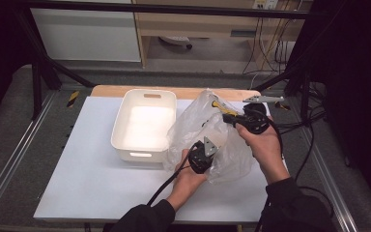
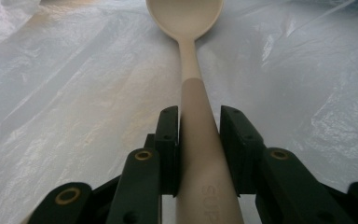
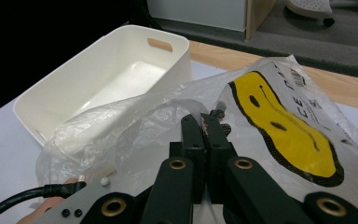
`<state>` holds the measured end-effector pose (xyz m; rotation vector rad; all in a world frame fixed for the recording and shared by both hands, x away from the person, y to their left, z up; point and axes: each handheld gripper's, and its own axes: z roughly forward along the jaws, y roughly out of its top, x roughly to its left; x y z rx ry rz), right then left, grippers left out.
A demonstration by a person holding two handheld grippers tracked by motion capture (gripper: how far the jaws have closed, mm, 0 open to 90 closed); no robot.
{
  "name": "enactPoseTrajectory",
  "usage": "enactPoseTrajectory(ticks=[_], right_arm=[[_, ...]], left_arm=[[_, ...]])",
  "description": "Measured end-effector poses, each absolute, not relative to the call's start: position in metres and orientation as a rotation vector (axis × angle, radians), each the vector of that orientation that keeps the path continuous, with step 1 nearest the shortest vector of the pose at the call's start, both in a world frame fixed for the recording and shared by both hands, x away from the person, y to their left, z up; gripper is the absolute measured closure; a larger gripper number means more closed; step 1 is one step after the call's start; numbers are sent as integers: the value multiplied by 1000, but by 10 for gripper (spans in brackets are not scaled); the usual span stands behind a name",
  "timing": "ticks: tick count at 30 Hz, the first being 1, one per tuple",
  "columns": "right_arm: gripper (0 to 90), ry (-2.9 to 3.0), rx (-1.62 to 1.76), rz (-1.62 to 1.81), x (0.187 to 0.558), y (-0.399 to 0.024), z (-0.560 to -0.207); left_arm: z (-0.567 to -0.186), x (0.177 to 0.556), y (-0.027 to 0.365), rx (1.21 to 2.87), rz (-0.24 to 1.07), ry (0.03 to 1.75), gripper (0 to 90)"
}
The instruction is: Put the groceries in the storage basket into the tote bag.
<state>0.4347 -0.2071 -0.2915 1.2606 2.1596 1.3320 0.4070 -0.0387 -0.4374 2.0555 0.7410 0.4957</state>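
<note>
A white rectangular plastic tub (image 1: 145, 126) with slotted handles stands on the white-topped desk (image 1: 87, 174), toward its far side, its hollow bare. A pale wooden strip (image 1: 111, 91) edges the desk's far end. Beyond it lie grey floor (image 1: 212, 53), a white cabinet (image 1: 84, 34) and cables (image 1: 270, 48) hanging by light wooden furniture.
</note>
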Motion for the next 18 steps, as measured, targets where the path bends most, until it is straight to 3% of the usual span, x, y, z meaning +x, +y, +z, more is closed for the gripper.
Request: enactPoseTrajectory(ticks=[18], right_arm=[[900, 2179, 1243, 1335, 433, -204, -292]], left_arm=[[-429, 415, -42, 2018, 565, 729, 693]])
